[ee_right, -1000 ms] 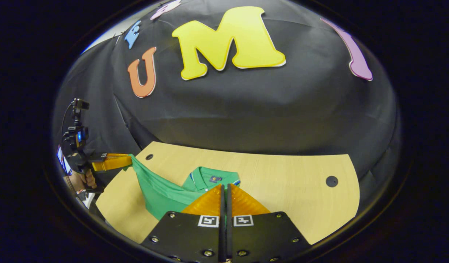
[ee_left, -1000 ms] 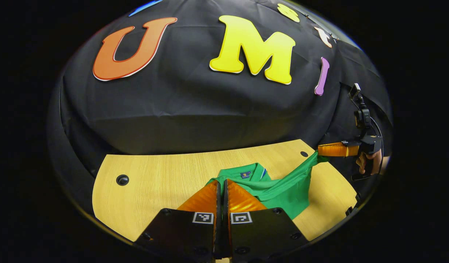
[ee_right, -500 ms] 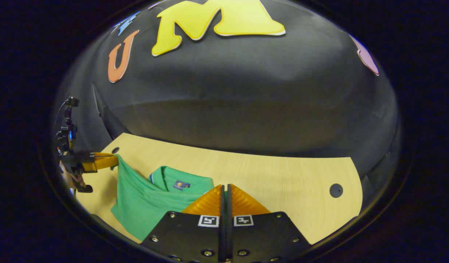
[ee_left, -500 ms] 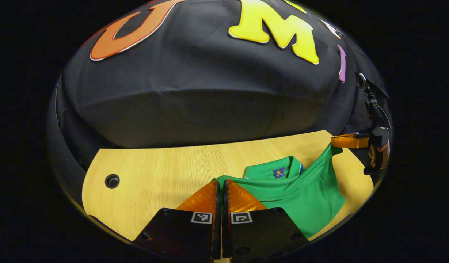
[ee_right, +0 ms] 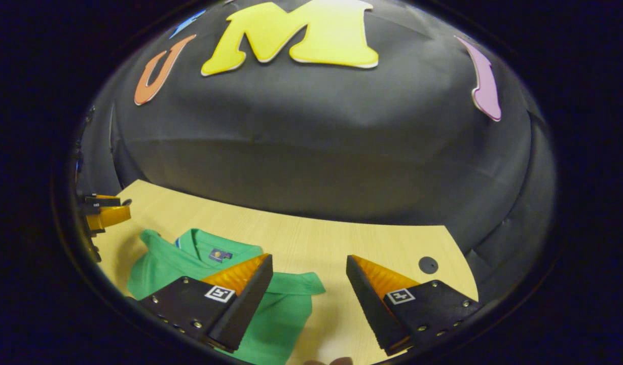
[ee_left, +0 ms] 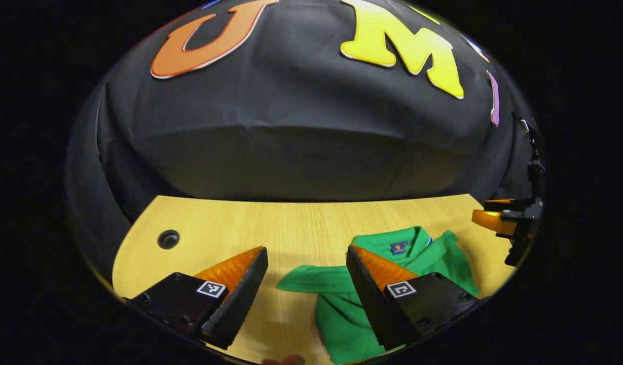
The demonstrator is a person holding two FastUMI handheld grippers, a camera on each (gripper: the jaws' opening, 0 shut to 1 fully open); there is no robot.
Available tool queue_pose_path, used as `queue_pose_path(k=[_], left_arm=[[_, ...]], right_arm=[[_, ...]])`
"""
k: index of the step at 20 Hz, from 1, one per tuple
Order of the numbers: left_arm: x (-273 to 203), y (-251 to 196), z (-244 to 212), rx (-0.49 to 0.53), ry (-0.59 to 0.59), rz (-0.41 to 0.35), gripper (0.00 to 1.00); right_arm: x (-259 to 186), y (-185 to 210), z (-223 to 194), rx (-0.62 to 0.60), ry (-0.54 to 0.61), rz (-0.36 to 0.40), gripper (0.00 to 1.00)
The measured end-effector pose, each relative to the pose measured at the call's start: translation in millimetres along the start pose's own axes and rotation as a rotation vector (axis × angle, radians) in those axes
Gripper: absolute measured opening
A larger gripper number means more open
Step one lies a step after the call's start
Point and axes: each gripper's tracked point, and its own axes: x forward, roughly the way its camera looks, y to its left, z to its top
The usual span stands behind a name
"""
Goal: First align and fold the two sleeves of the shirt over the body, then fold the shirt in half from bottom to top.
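Green shirt (ee_left: 423,253) lies on table (ee_left: 270,228); both claws spread, empty.

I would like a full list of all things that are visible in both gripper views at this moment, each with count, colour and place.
polo shirt: 1, green with a small dark label at the collar, lying folded on the table, one corner sticking out sideways
table: 1, light wood, in front of the booth wall
cable hole: 1 seen in each view, black, near the table's edge
booth wall: 1, black cloth, behind the table
left gripper: 1, fingers wide apart above the table, holding nothing
right gripper: 1, fingers wide apart above the shirt's edge, holding nothing; also seen at the right rim of the left gripper view
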Motion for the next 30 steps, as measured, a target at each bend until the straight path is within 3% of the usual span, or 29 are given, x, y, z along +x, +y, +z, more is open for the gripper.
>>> queue_pose_path(k=[7,11,12,14,15,16,20,30], left_arm=[[-166,-27,116,-0.001,-0.302,0.149,0.97],[-279,-59,152,0.023,-0.473,0.183,0.97],[-292,-63,153,0.016,-0.493,0.18,0.89],[-316,-75,145,-0.002,-0.504,0.155,1.0],[-323,-85,138,0.0,-0.507,0.137,0.9],[-328,-92,132,0.008,-0.505,0.126,1.0],[-342,-108,97,0.005,-0.454,0.105,1.0],[-343,-110,108,0.059,-0.483,0.124,0.97]], right_arm=[[-188,-24,89,0.032,-0.272,-0.089,0.92],[-296,-10,101,0.03,-0.403,-0.101,0.92],[-311,-8,94,0.027,-0.414,-0.108,0.9],[-333,3,86,0.041,-0.426,-0.091,0.92],[-344,10,85,0.047,-0.443,-0.076,0.94],[-353,12,84,0.044,-0.464,-0.073,0.92],[-376,23,71,0.033,-0.498,-0.069,0.92],[-383,25,71,0.051,-0.52,-0.07,0.92]])
